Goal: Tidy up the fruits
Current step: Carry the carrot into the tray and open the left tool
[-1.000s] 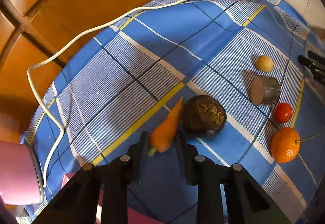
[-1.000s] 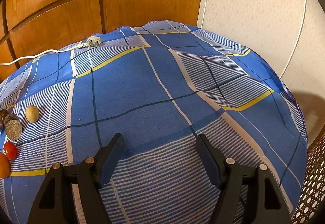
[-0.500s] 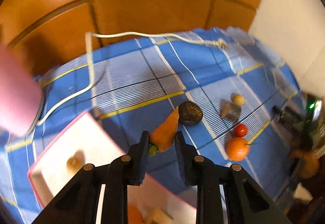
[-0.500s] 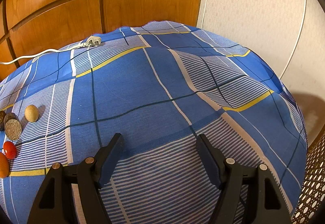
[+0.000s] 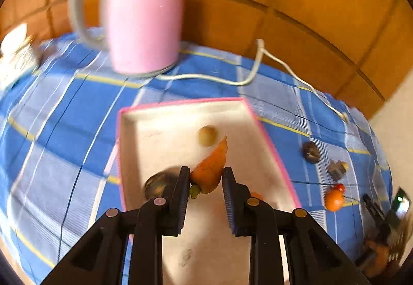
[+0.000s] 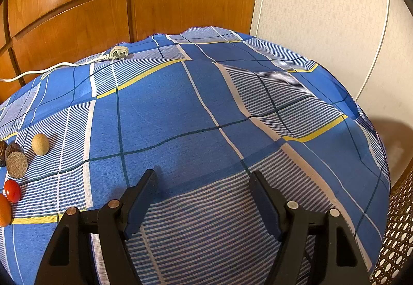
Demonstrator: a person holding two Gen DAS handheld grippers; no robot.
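**Orange carrot held over the tray; right side idle**

Orange and tapered, the carrot (image 5: 210,168) sits between the jaws of the left gripper (image 5: 206,181), which are nearly closed on its thick stem end, tip pointing away. It hangs above the white, pink-rimmed tray (image 5: 273,153), whose floor already carries a small tan fruit (image 5: 207,135) and a dark round item (image 5: 157,183) at the left wall.

Handling judgement: the carrot looks light and stiff with a smooth skin. The taper invites slipping forward, so the thick end is the sound place to grip. Dropping it a short way into the tray should do no harm.

Further right on the blue checked cloth (image 5: 64,114) lie a dark fruit (image 5: 310,152), a grey-brown cut piece (image 5: 336,170), a small red tomato (image 5: 340,187) and an orange (image 5: 334,199), all well apart from the tray.

The right gripper (image 6: 202,197) hovers over bare cloth, jaws wide apart and holding nothing.

No brand, label or writing is legible; the left view is motion-blurred.
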